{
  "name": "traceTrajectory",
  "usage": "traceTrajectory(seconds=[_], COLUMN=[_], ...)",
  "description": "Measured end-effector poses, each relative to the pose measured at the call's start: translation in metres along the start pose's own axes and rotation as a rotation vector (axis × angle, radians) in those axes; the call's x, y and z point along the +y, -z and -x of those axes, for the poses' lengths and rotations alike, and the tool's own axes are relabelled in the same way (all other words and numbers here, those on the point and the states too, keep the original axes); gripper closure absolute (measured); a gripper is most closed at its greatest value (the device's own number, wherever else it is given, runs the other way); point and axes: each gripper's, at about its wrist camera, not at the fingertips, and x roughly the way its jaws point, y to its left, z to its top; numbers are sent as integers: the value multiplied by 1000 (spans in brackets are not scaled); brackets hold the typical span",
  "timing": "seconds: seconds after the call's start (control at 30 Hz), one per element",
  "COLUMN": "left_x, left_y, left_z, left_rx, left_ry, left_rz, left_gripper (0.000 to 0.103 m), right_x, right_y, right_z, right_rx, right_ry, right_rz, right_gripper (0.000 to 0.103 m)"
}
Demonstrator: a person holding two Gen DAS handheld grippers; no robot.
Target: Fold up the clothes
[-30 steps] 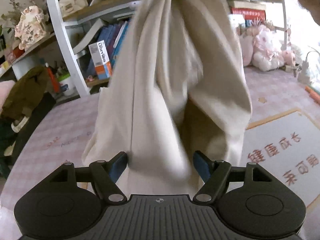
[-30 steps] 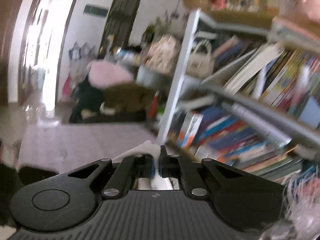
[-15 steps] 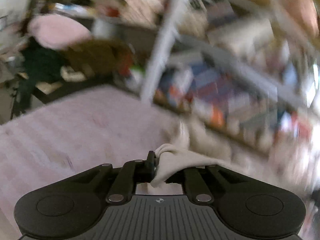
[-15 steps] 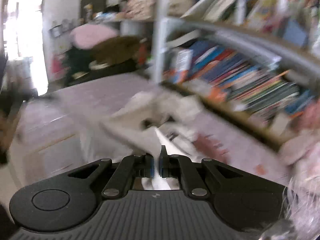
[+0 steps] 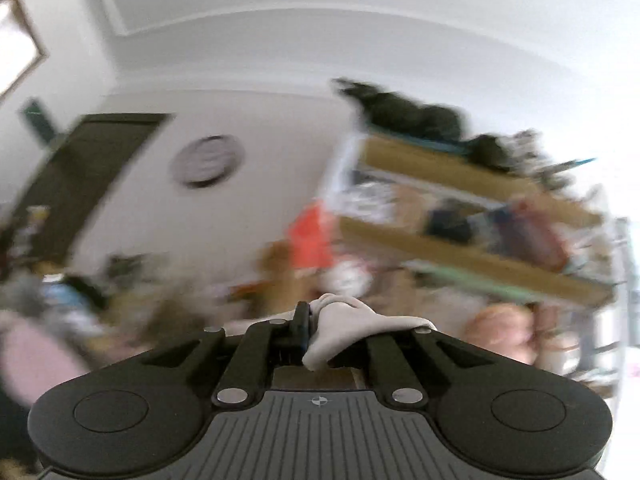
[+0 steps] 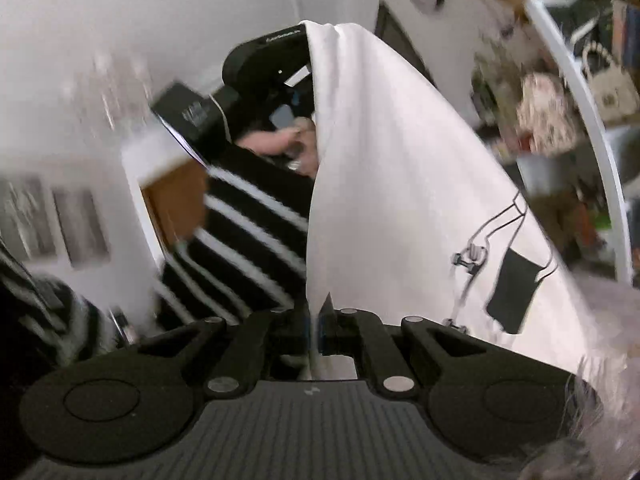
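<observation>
A cream-white garment [image 6: 400, 184] with a black line drawing hangs stretched between my two grippers, held high in the air. My right gripper [image 6: 320, 320] is shut on its lower edge. In the right wrist view the left gripper [image 6: 276, 64] shows at the garment's top corner, held by a hand. In the left wrist view my left gripper [image 5: 310, 320] is shut on a bunched fold of the same garment [image 5: 352, 326], pointing up toward the ceiling.
A wooden bookshelf [image 5: 472, 240] with books and soft toys stands ahead, also in the right wrist view [image 6: 580, 92]. A round wall clock [image 5: 206, 166] and a dark door [image 5: 80, 184] are on the wall. The person's striped sleeve [image 6: 248, 240] is at left.
My left gripper closed on the garment, then both grippers swung upward, lifting it off the surface. The views now tilt toward the wall and ceiling.
</observation>
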Motion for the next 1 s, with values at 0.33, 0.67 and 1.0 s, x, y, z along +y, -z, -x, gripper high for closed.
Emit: traceTrajectory(seconds=[0.33, 0.67, 1.0], left_x=[-84, -71, 36], left_y=[208, 353, 269], left_z=[-131, -74, -18], left_rx=[770, 1311, 1068], left_ry=[311, 278, -29], left_rz=[-46, -277, -332], left_gripper=[93, 42, 19], right_x=[-64, -102, -108], right_y=[74, 178, 162], right_z=[114, 157, 155], right_rx=[-56, 354, 439], right_ry=[442, 905, 1008], right_rz=[-334, -492, -415], right_gripper=[99, 98, 86])
